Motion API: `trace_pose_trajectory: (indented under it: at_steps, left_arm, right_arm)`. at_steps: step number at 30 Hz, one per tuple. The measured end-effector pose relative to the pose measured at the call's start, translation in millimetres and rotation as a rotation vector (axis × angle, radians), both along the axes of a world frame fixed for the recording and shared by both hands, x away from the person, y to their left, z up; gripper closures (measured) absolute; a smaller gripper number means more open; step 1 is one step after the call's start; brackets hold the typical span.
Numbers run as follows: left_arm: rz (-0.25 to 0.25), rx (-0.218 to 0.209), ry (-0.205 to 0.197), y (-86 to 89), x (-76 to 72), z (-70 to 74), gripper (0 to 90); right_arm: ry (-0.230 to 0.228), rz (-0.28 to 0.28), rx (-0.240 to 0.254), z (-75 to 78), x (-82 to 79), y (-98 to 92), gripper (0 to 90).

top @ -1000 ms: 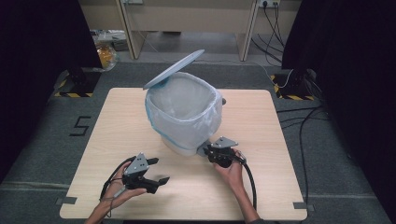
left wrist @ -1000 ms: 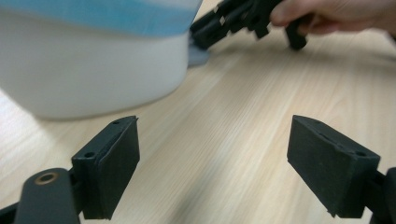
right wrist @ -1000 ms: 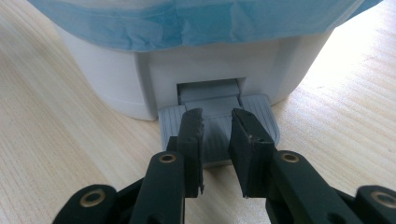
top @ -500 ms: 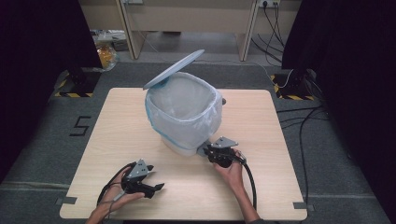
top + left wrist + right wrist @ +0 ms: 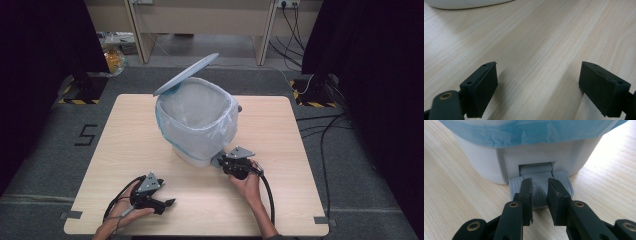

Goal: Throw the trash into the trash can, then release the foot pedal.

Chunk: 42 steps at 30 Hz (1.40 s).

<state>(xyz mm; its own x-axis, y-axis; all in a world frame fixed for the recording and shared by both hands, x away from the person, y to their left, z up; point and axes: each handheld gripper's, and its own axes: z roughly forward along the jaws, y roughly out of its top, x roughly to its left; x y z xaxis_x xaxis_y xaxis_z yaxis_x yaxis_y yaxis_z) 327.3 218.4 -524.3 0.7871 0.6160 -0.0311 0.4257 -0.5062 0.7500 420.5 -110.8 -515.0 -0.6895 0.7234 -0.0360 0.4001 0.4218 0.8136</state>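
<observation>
One grey pedal point(image 5: 540, 188) at the foot of the white bin point(image 5: 481, 162) was the whole of your work at that moment: the bin stood near the middle of the table point(image 5: 300, 150), its pedal facing you, and your right gripper point(image 5: 540, 185) lay on top of the pedal with its jaws drawn together, clenched on nothing, only a thin gap between the tips. The lid point(image 5: 186, 74) stood tilted up at the far side, so the press appeared to be doing its job. To do this step well, you needed to bear straight down through the ribbed middle of the pedal, not its front lip, where the tips could have slid off onto the wood. A steady, even weight suited it better than a jab, since the bin looked light and might have tipped or skidded towards you. The blue liner point(image 5: 524, 132) hung low over the front wall just above the pedal slot, so you did well to stay clear of it and not snag the film. Your left gripper point(image 5: 539, 75) sat low at the near left of the table, well apart from the bin, jaws spread wide and empty; it was free to work at the open mouth or to brace the bin's side if the base began to creep.
</observation>
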Motion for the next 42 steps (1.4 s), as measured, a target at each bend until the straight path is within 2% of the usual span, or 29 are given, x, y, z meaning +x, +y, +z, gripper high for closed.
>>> trace_pose_trajectory:
  at_steps: [18,21,26,29,32,34,37,42]
  left_arm:
    - [0.001,0.0,0.003,0.2,0.2,0.2,14.6]
    - [0.002,0.0,0.002,0.3,0.3,0.1,14.6]
    - [0.004,-0.001,0.002,0.4,0.4,0.1,14.7]
    - [0.004,0.001,0.001,0.4,0.5,0.2,14.7]
    - [0.004,0.001,0.002,0.5,0.6,0.2,14.7]
    - [0.005,0.0,0.002,0.6,0.7,0.2,14.8]
    - [0.007,-0.003,0.003,0.4,0.5,0.1,14.8]
    - [0.007,-0.002,0.003,0.5,0.6,0.2,14.9]
  right_arm:
    - [0.0,0.0,0.0,0.0,0.1,-0.1,73.5]
    - [-0.006,-0.014,0.001,-0.1,-0.1,0.1,70.5]
    - [0.001,-0.049,0.027,0.8,0.4,-3.0,59.3]
    - [-0.002,-0.06,0.033,1.9,0.7,-3.7,57.3]
    - [0.009,-0.072,0.038,4.0,-0.3,-4.8,50.1]
    - [-0.002,-0.086,0.04,5.5,-1.0,-6.5,45.3]
    - [-0.017,-0.099,0.08,9.5,-2.1,-9.2,43.5]
    - [-0.023,-0.113,0.072,18.8,-7.6,-16.1,41.1]
